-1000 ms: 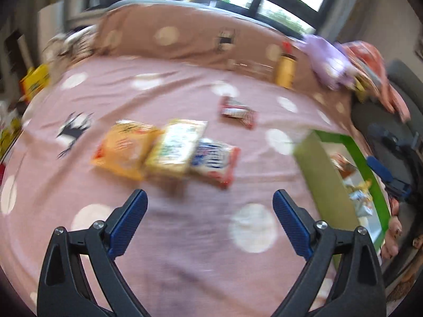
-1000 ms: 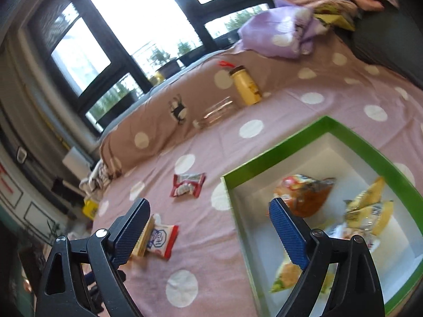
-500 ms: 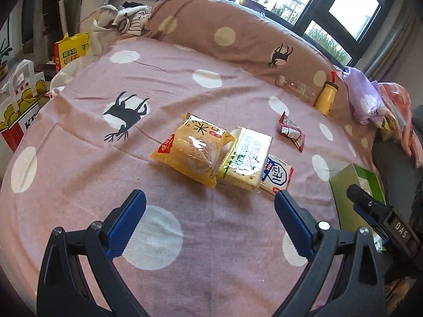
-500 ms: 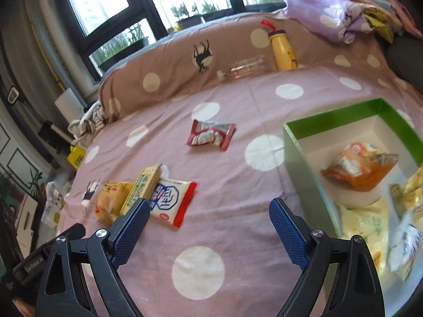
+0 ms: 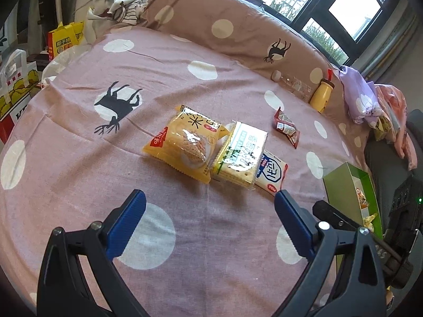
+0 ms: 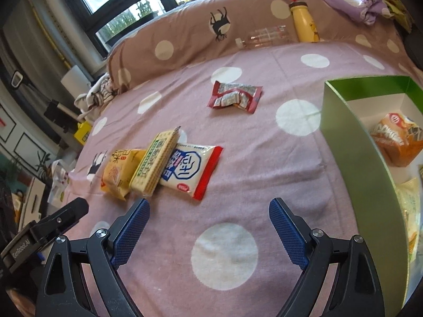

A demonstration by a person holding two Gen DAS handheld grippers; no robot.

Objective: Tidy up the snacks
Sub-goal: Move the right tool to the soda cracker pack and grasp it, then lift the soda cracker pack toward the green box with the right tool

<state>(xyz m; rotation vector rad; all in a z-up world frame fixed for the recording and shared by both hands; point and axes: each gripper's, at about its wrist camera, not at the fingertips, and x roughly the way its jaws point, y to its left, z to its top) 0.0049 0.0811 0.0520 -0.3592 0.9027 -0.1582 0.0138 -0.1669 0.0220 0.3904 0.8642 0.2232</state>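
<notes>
Lying on the bed (image 5: pixel 79 158), three snack packs overlap in a short row: a yellow pack (image 5: pixel 185 148), a cracker pack (image 5: pixel 242 155) leaning across its edge, and a white pack (image 6: pixel 190 170) with a red end tucked under the crackers. A red pack (image 6: pixel 235 96) sits apart, nearer the pillow. The green box (image 6: pixel 341 142) stands to the right of them, already holding an orange bag (image 6: pixel 396 137) and a few other snacks.

Both grippers hover short of the row with nothing between their fingers. The left gripper (image 5: pixel 208 222) is spread wide and faces the yellow and cracker packs; the right gripper (image 6: pixel 208 229) is likewise released and faces the white pack.

All of these look light. The film wrappers are probably slick and crinkly, so a pinch on a flat face may slide; the sealed end seams should give a surer hold. The crackers are stiff but brittle, and a hard squeeze across the stack could snap them; taking the pack across its narrow sides, gently, seems wiser. The white pack looks easiest for the right gripper: its red end points towards the fingers and lies free on the bed, though pulling it may disturb the crackers resting on it. The soft bedding will give under a downward press.
</notes>
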